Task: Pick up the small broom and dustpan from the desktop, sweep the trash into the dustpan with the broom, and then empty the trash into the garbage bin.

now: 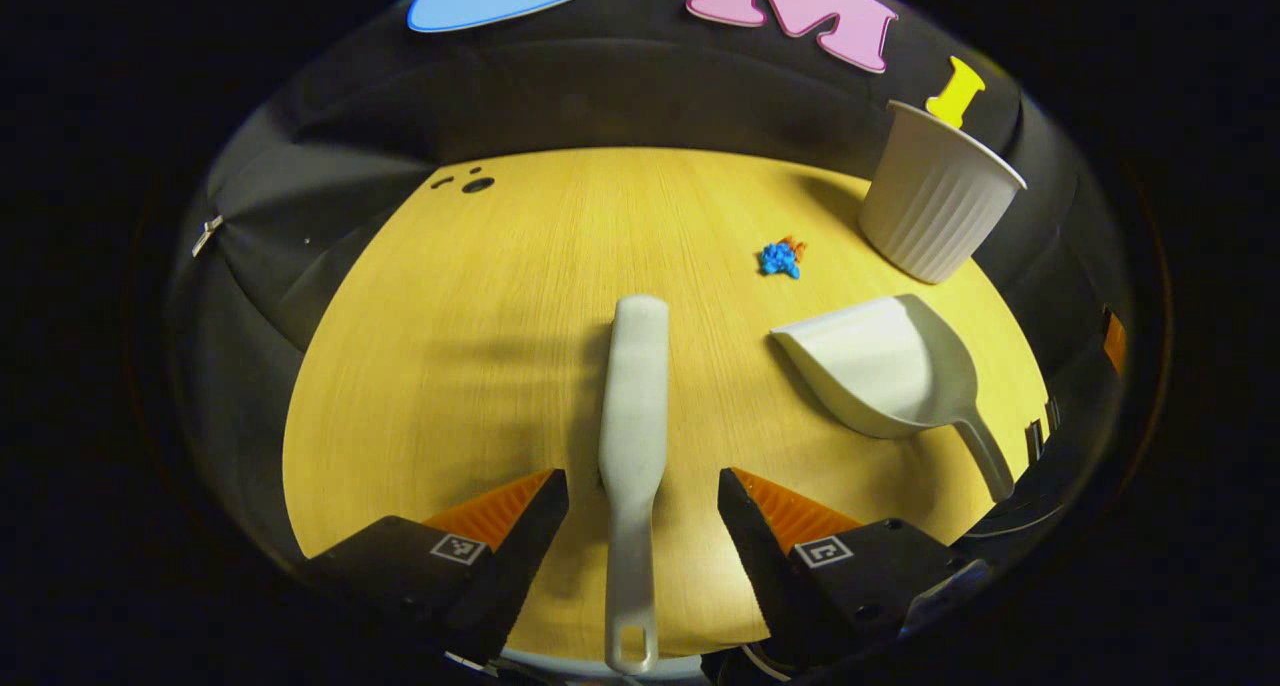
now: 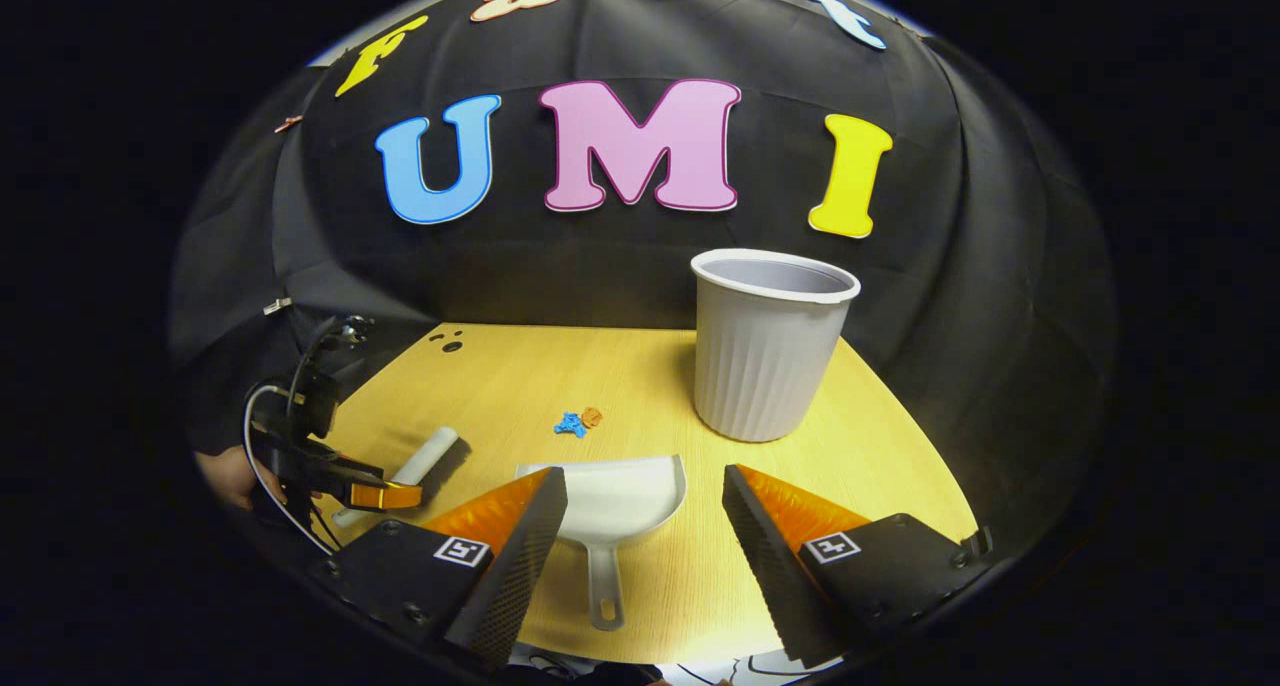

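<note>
Pickup stage: my left gripper [image 1: 643, 511] open astride broom [image 1: 635, 406], right gripper [image 2: 645, 521] open over dustpan [image 2: 612, 496] handle; next I close both.

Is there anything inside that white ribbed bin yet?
The garbage bin shows a bare upper inner wall; its bottom is hidden by the rim. The trash lies on the desktop.

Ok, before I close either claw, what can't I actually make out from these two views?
- Inside of the white ribbed plastic bin: the right gripper view sees the rim, its wall hides the bottom.
- Small blue and orange crumpled trash: too small to tell what it is.
- White plastic broom: bristles not visible in the left gripper view.
- White plastic dustpan: the right claw's finger covers its left edge.
</note>
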The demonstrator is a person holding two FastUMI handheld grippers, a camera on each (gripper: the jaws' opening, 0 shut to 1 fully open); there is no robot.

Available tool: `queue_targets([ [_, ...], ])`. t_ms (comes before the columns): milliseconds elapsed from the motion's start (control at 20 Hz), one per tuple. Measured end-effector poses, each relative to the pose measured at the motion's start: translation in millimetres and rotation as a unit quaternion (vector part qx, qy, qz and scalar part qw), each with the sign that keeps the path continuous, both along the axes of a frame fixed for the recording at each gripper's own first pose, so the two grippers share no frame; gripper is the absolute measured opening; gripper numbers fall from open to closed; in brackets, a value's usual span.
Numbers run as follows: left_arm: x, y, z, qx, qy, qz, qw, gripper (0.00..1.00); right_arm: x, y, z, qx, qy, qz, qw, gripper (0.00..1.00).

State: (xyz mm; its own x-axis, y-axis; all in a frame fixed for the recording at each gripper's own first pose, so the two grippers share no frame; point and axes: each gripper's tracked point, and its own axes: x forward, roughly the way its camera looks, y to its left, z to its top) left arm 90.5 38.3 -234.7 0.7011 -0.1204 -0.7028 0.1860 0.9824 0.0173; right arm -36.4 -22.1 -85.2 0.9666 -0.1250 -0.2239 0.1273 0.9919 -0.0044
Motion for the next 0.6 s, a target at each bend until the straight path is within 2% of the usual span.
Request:
queue_targets([
  [200, 13, 7, -16, 0.028, 0.03, 0.009, 0.999, 0.91, 0, 0, -11, 0.008, 0.011, -0.005, 1.0, 0.98],
  [500, 14, 6, -38, 0.041, 0.066, 0.019, 0.997, 0.78, 8, 8, -16, 0.026, 0.022, 0.006, 0.999, 0.98],
  [600, 15, 5, -39, 0.048, 0.065, 0.013, 0.997, 0.64, 11, 7, -16, 0.027, 0.022, 0.007, 0.999, 0.98],
])
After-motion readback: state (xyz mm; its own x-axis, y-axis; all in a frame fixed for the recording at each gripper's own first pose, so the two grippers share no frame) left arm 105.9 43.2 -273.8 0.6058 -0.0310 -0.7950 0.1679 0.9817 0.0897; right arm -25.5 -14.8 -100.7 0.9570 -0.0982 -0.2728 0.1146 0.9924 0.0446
